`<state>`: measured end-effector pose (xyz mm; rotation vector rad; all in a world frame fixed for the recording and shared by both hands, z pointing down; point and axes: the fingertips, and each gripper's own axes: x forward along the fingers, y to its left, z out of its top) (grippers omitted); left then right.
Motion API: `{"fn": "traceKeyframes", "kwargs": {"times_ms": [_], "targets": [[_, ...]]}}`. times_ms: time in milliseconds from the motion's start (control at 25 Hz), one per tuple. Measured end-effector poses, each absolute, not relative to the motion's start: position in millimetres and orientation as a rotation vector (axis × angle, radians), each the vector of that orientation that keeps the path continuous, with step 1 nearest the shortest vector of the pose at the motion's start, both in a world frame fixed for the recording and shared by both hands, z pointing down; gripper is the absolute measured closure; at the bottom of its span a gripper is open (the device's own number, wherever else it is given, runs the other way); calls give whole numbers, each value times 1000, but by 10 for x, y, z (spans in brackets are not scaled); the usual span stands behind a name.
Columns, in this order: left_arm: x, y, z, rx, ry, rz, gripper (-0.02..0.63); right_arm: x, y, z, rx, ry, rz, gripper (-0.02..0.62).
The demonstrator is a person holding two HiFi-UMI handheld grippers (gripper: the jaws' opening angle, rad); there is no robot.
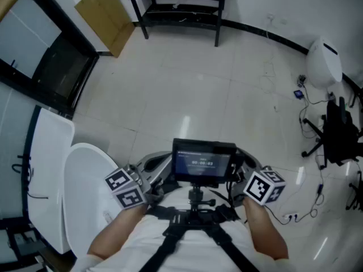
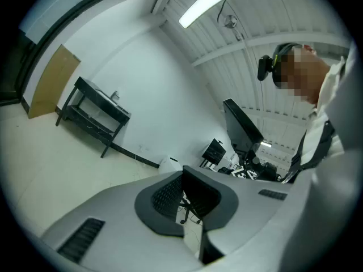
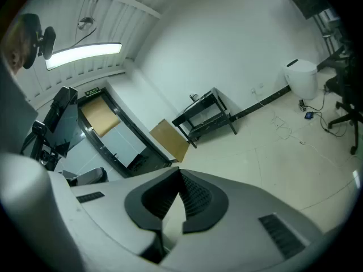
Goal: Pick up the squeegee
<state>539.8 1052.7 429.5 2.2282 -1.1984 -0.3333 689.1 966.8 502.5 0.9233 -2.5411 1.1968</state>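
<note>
Squeegee can't be spotted in any view, so nothing's been picked up yet. Left gripper (image 2: 182,174) and right gripper (image 3: 180,173) are both held near the chest, jaws pressed together with nothing between them. Pale tiled floor (image 1: 198,95) and the far black metal table (image 1: 176,7) should probably be scanned first, then one gripper opened wide before the handle is approached.

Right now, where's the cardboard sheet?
Head view, upper left: the cardboard sheet leans on the wall, between the dark door frame to its left and the black table to its right.
</note>
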Motion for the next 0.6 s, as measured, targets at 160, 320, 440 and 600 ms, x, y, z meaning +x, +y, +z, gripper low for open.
{"fn": "traceKeyframes", "kwargs": {"times_ms": [160, 320, 440, 600], "targets": [[5406, 10572, 4300, 2221, -1204, -330, 609, 6877, 9696, 4999, 922, -2549, 1171, 601], [5414, 10603, 4298, 2214, -1214, -336, 609, 6899, 9696, 4967, 926, -2558, 1145, 601], [5403, 10626, 4282, 2216, -1228, -344, 609, 6901, 9690, 4926, 927, -2575, 1115, 601], [5396, 10653, 4263, 2218, -1248, -350, 609, 6902, 9669, 4876, 923, -2594, 1098, 601]]}}
